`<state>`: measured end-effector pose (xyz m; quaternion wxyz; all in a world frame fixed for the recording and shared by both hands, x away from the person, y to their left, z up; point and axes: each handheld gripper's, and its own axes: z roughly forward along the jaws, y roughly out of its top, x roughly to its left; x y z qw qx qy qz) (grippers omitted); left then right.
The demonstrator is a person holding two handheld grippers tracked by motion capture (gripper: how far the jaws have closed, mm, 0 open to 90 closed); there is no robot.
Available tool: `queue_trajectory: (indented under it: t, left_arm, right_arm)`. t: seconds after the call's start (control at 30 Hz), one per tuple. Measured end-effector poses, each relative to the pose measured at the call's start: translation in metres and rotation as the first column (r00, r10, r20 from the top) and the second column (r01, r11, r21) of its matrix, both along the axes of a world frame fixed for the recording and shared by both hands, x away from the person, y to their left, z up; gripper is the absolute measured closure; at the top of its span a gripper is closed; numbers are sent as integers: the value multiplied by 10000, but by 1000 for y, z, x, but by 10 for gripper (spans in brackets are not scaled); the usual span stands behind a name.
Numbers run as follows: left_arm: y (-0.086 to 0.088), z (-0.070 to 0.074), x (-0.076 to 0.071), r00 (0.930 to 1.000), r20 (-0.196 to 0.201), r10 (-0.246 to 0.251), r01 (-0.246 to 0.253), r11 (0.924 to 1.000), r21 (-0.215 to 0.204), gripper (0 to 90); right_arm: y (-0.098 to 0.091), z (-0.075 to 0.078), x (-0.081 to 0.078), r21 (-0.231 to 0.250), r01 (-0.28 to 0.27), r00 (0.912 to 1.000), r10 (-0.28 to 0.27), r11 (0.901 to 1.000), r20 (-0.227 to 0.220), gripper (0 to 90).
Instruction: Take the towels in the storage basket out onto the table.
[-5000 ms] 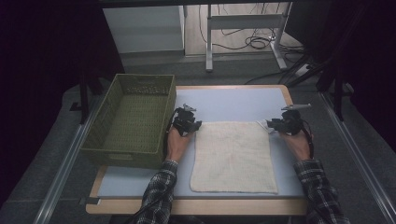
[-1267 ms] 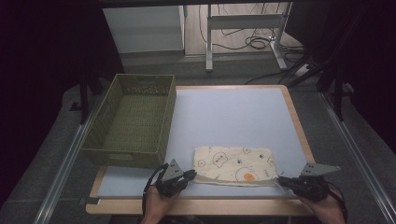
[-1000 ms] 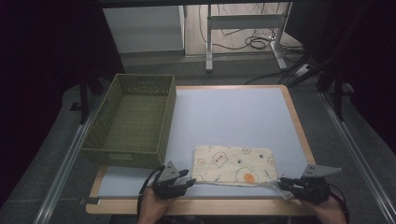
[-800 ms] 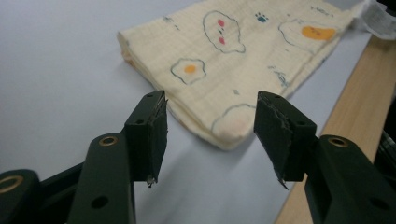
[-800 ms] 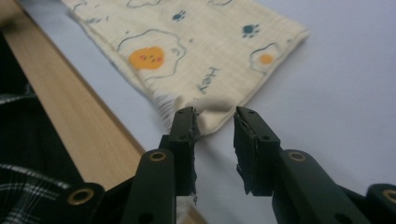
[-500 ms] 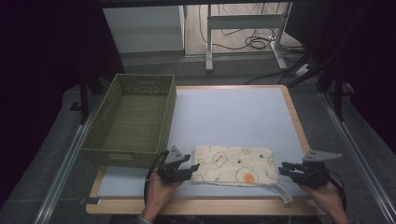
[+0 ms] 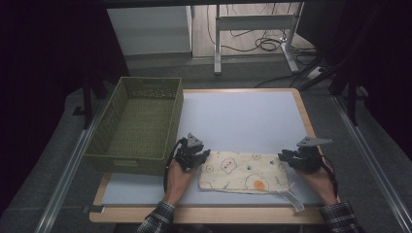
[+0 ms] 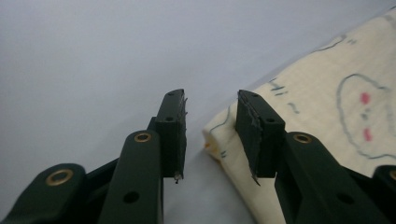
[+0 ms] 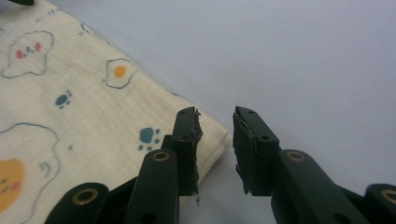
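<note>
One folded cloth (image 7: 245, 172) lies near the front edge of the table (image 7: 243, 116), cream with printed eggs and paw marks, and a white tag pokes out at its front right corner. How many layers it has is hard to tell from above. In the left gripper view the cloth (image 8: 327, 140) runs off the right edge of the picture; in the right gripper view it (image 9: 70, 116) is cut off at the left.

Both hands come in from the bottom of the high view, plaid sleeves just showing, each forearm angled inward toward the cloth. The left gripper (image 7: 200, 156) sits at the cloth's rear left corner, pointing right across it. Its jaws have just been closing, yet a clear gap remains: the corner peeks in between them, one jaw over the fabric, the other over bare table, nothing pinched. The right gripper (image 7: 284, 157) is at the rear right corner, pointing left. Its jaws stand partly apart too, the cloth's edge just reaching the gap, no grip.

Left of the cloth, a green woven basket (image 7: 138, 127) sits close beside the left hand.
</note>
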<state>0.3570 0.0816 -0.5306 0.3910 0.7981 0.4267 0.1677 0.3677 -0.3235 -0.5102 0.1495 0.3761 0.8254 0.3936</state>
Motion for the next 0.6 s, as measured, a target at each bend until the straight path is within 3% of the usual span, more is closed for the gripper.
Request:
queue_trajectory:
  t: [0.13, 0.2, 0.23, 0.27, 0.33, 0.37, 0.6]
  left_arm:
    - [1, -10, 5, 9997, -255, -17, 22, 9998, 207, 565]
    - [1, -12, 7, 9993, -357, -141, 138, 9999, -95, 566]
    - [1, -12, 7, 9988, -421, -230, 223, 9996, -164, 650]
    - [1, -12, 7, 9978, -471, -465, 454, 9987, -238, 650]
    - [0, -12, 7, 9944, -667, -821, 789, 9956, -497, 787]
    - [0, -11, 6, 9937, -713, -860, 825, 9953, -507, 845]
    - [-4, -11, -2, 9910, -713, -1129, 1070, 9909, -820, 856]
  right_arm:
    - [3, -9, 1, -291, -111, 9999, 110, 9995, -29, 701]
    - [4, -12, 0, -405, -167, 9999, 168, 9990, 24, 716]
    - [5, -13, -1, -247, -258, 9996, 256, 9994, -112, 816]
    - [5, -13, -1, -247, -258, 9996, 256, 9994, -112, 816]
    - [7, -12, -2, -342, -300, 9995, 296, 9990, -143, 868]
    - [9, -9, -2, -687, -317, 9995, 318, 9971, 4, 877]
    - [5, -1, 15, -771, 13, 9999, 0, 9970, 170, 879]
